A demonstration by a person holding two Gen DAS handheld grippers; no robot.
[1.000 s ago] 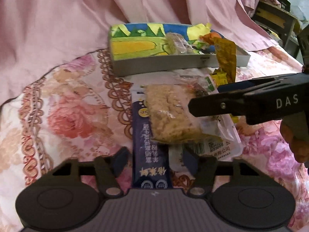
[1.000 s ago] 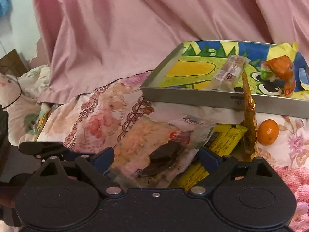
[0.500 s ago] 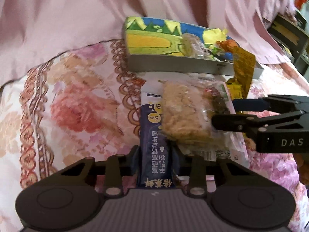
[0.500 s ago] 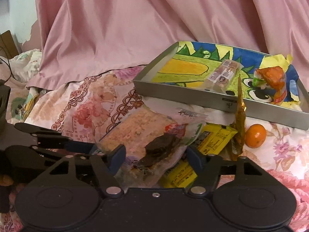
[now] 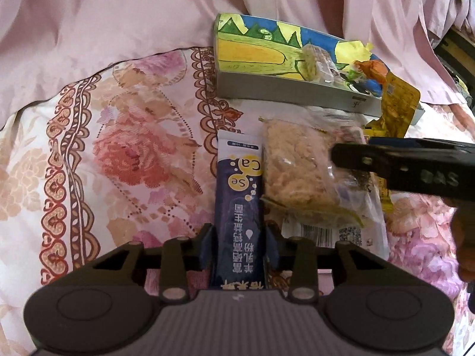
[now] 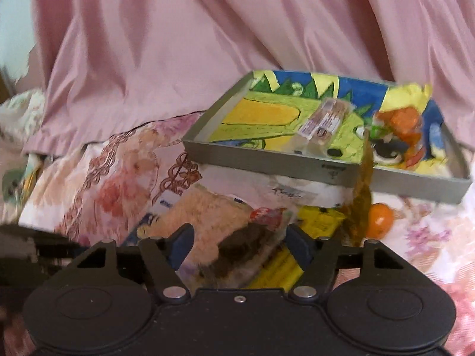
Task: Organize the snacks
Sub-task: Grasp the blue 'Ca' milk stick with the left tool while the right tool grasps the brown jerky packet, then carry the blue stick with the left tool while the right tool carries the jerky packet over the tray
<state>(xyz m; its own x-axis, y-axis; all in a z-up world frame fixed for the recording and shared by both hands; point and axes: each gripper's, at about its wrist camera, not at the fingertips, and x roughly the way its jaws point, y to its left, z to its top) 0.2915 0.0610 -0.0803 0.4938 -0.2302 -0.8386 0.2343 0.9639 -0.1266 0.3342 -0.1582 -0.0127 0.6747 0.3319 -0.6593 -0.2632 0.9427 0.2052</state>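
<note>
Snacks lie heaped on a floral bedspread [image 5: 124, 148] just in front of a grey tray [image 6: 297, 164] with a cartoon-printed floor. The left gripper [image 5: 239, 243] is clamped on a dark-blue sachet [image 5: 239, 195], jaws having just eased slightly wider. The right gripper [image 6: 240, 241] straddles a clear bag of beige crisps [image 6: 213, 219] — pads at its sides, a firm grip unclear, jaws just widened. A tangerine [image 6: 380, 219] sits beside the tray.

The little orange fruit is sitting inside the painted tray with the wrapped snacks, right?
Not quite. The orange fruit lies outside the painted tray, on the floral cloth just in front of its near wall. The right wrist view shows it. Wrapped snacks do sit inside.
</note>
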